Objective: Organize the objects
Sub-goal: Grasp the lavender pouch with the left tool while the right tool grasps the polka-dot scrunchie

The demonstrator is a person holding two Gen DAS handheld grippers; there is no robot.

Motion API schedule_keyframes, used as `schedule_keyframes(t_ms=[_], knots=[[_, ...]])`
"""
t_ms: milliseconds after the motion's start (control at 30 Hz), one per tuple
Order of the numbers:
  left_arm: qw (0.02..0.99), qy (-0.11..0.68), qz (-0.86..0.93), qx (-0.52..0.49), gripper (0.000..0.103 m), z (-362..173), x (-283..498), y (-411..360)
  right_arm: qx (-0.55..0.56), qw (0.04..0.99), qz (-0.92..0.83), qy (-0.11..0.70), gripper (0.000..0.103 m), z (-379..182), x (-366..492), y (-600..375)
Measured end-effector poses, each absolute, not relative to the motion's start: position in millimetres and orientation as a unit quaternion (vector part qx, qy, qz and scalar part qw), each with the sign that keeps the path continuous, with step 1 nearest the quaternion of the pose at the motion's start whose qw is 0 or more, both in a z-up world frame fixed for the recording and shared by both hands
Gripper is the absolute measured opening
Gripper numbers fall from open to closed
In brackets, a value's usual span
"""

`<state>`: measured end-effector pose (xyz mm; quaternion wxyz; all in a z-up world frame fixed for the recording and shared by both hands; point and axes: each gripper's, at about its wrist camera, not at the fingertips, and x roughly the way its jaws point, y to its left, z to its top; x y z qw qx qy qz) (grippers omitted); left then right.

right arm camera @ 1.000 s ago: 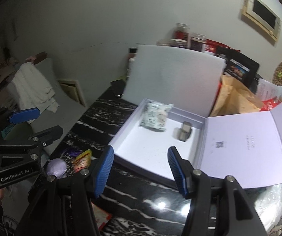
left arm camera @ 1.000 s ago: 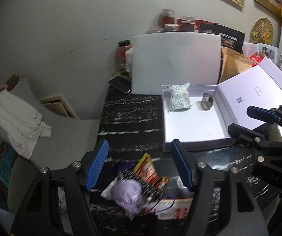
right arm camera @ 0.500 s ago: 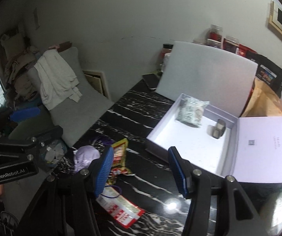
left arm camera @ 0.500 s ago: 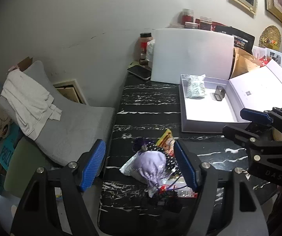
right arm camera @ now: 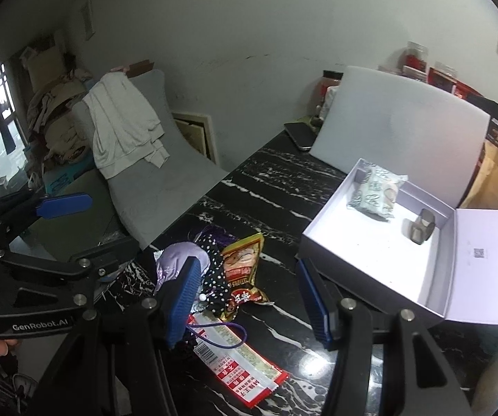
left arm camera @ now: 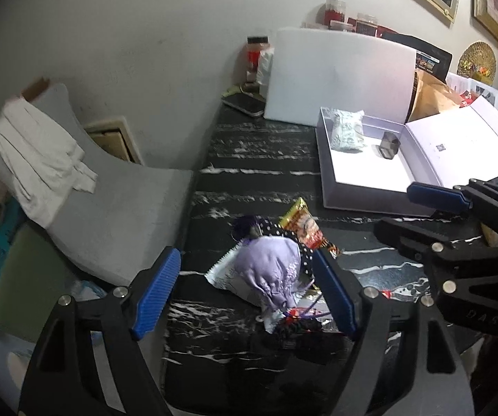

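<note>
Two grippers: I hold both over the black marble table (left arm camera: pixel 256 180), no item is between the fingers of either.
Left gripper (left arm camera: pixel 245 291): jaws are opening, released; the lilac pouch (left arm camera: pixel 269 270) shows in the gap but the pads do not press on it.
Right gripper (right arm camera: pixel 249 298): jaws apart, grasping nothing; only table surface and packets lie below the gap.
Pile: lilac pouch, black dotted pouch (right arm camera: pixel 214 277), yellow-red snack packet (right arm camera: pixel 243 263) and red-white sachet (right arm camera: pixel 238 364) lie touching, at 9 o'clock from the box.
White box (right arm camera: pixel 363 263): open, lid folded out toward 3 o'clock.
Inside box: pale patterned packet (right arm camera: pixel 375 192) at 12 o'clock, small grey clip (right arm camera: pixel 420 230) at about 2 o'clock, apart from each other.
Phone (left arm camera: pixel 243 104): far table edge, 12 o'clock from the pile.
</note>
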<state>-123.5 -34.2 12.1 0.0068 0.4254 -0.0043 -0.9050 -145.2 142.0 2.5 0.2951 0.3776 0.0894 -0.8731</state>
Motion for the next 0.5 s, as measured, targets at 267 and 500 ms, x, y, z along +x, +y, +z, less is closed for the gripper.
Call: schedule_keyframes(t_ms=[267, 500], knots=[[-0.008, 0.012, -0.894, 0.448, 0.078, -20.7, -141.0, -43.5, 0.389, 0.313, -0.861, 0.101, 0.058, -17.4, -153.7, 130.3], [-0.028, -0.002, -0.888, 0.459, 0.079, -44.7, -157.7, -41.2, 0.415, 0.327, -0.842, 0.112, 0.058, -42.4, -167.6, 125.0]])
